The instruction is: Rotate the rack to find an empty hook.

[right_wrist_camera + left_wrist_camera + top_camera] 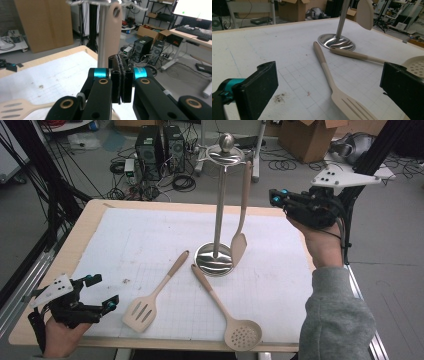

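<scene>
Beige spatula (pixel 240 215) hangs from steel stand (pixel 218 215), free of hold | right claw (pixel 274 198) closed, empty, beside it | left claw (pixel 102 292) open near slotted turner (pixel 150 300) on table (pixel 95 210), likely next.

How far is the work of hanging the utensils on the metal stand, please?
Done: one spatula hangs on the metal stand. In hand: nothing; the right gripper is raised beside the stand with its jaws shut on nothing, and the left gripper stands open near the table's front corner. Left: the slotted spatula and the perforated spoon lie on the white mat.
</scene>
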`<state>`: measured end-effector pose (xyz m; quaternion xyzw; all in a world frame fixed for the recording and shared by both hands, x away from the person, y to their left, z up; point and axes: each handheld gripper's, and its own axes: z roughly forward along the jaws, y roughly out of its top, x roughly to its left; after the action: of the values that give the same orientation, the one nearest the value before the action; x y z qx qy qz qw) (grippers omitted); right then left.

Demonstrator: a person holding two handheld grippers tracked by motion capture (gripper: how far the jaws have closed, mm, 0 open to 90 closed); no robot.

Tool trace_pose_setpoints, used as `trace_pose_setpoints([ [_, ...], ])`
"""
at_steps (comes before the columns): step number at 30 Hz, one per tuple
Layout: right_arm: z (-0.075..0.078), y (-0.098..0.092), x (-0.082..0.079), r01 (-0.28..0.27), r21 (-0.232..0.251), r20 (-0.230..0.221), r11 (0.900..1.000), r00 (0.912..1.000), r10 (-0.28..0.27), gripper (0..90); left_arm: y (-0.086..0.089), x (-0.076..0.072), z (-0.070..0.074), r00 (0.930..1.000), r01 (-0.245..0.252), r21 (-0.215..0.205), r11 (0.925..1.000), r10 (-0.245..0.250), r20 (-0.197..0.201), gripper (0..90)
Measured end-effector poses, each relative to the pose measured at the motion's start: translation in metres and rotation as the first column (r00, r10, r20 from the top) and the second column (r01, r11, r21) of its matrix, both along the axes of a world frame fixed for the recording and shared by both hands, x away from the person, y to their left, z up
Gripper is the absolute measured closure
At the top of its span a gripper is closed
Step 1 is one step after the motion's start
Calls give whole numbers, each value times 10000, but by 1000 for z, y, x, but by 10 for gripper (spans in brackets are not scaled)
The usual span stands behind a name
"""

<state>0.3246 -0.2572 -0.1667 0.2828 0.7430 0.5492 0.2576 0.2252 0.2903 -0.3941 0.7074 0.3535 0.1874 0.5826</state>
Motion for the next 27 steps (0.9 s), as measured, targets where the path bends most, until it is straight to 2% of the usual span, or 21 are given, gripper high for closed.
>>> trace_pose_setpoints([
  [5, 14, 11, 9, 106, -323, 185, 9994, 9998, -100, 896, -5, -4, -6, 9999, 87, -21, 10000, -87, -98, 20],
  [10, 25, 20, 17, 158, -567, 166, 9983, 9998, -149, 897, -10, -5, -3, 9999, 150, -204, 9997, -150, 6, 20],
  [13, 31, 24, 23, 241, -697, 209, 9973, 9995, -227, 898, -11, -5, -4, 9997, 237, -109, 9997, -237, 13, 21],
  [17, 38, 31, 28, 251, -878, 234, 9958, 9995, -231, 898, -10, -4, -3, 9998, 220, -219, 9995, -219, 11, 20],
  [20, 43, 36, 31, 379, -1131, 248, 9929, 9991, -354, 899, -9, -4, -3, 9996, 265, -273, 9993, -265, 32, 21],
  [27, 47, 39, 39, 649, -1232, 219, 9903, 9978, -627, 899, -8, -7, -4, 9995, 327, -292, 9990, -327, -6, 20],
])
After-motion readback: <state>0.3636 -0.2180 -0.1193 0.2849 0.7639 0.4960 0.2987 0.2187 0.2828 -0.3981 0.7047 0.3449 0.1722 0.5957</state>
